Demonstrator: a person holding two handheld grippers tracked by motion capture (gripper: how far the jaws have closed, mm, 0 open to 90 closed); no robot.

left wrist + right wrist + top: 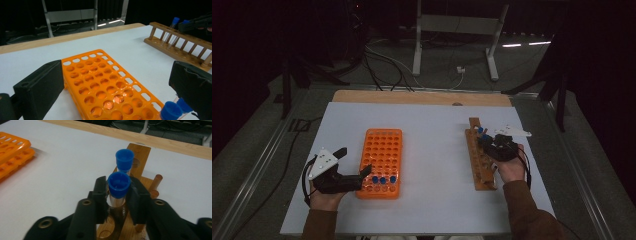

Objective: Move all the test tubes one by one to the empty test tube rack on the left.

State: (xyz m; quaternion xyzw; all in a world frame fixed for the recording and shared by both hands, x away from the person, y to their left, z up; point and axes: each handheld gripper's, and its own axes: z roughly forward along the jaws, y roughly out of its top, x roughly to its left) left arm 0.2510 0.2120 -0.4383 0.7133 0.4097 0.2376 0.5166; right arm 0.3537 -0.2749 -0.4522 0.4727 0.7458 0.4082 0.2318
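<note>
Right gripper (117,195) over wooden rack (479,157) at bench (437,125) right side, fingers (101,195) clamped on blue-capped tube (119,185) standing in rack; second capped tube (124,160) just behind. Left gripper (344,172) at near-left end of orange rack (382,157), fingers wide, holding nothing. Three blue-capped tubes (383,179) in orange rack's near row.
</note>
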